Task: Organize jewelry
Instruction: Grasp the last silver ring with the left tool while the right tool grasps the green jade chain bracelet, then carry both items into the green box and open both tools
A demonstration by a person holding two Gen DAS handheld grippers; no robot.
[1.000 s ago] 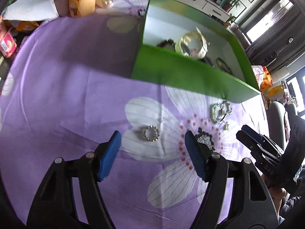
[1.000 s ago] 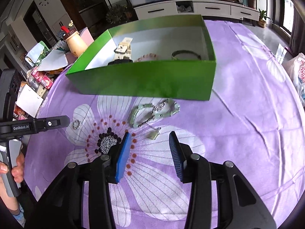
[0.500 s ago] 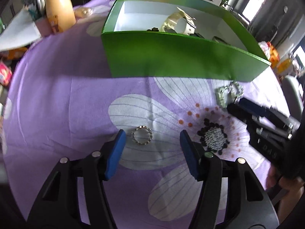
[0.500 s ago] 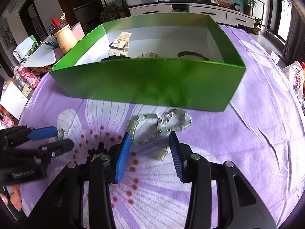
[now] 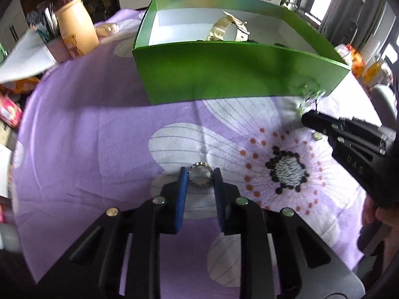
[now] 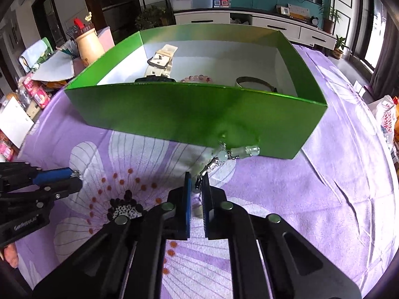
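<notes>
clamping on a small beaded ring, the left gripper is holding it between its blue pads just over a white petal of the purple flowered cloth. the right gripper is pinching the chain of a pale green bead bracelet, its blue pads nearly together on the links, while the beads are trailing forward toward the near wall of the green box and seem to be touching it, though that is hard to tell. the box is sitting open on the cloth just beyond both grippers, and it is holding a cream watch, a pink bead bracelet and a dark bangle on its white floor. a tan jar is standing off the box's left corner, near loose papers and packets at the cloth's edge.
</notes>
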